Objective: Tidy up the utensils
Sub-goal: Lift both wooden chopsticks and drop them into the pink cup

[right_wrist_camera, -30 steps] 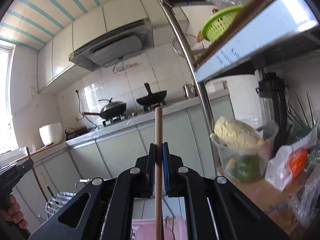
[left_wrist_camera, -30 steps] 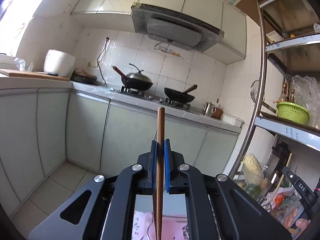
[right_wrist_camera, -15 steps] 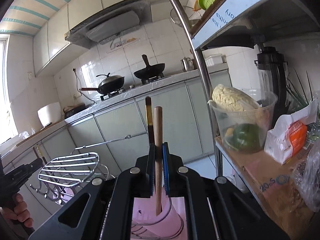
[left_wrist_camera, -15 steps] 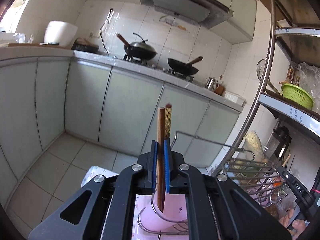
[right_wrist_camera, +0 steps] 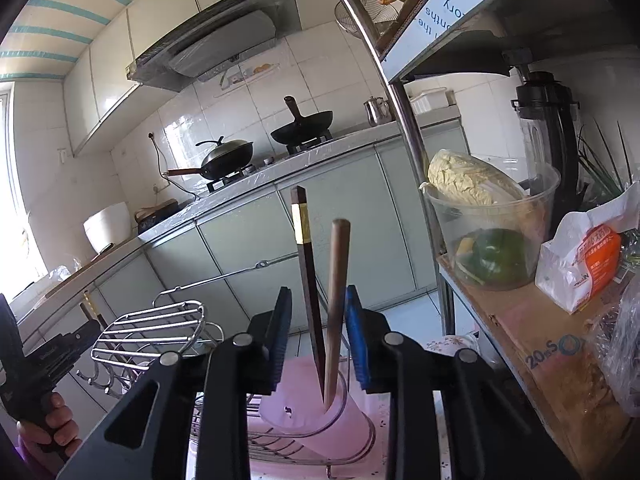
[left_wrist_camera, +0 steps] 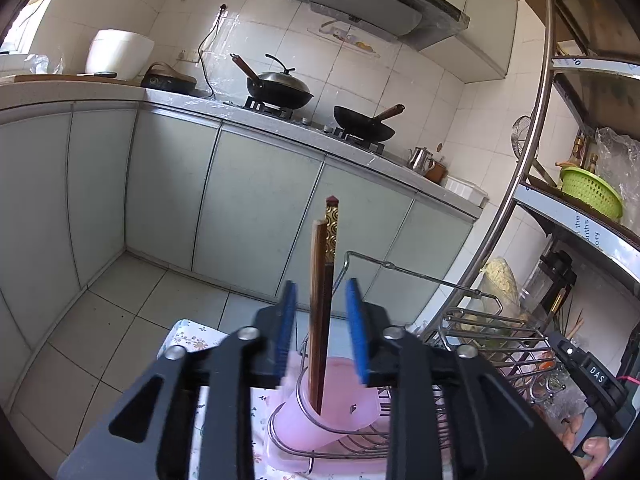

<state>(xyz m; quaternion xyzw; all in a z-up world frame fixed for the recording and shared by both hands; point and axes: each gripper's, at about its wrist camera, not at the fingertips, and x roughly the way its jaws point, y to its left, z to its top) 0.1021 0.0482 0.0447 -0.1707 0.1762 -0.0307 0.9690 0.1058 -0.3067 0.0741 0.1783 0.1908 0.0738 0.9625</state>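
Both grippers have dropped toward the pink cup (right_wrist_camera: 316,408) since a second ago. Left gripper (left_wrist_camera: 322,332) and right gripper (right_wrist_camera: 318,332) are opening, pads clear — two chopsticks (right_wrist_camera: 324,300) are standing loose in the cup, leaning together.

Wire rack (left_wrist_camera: 472,320) on floral-clothed table (left_wrist_camera: 188,340)
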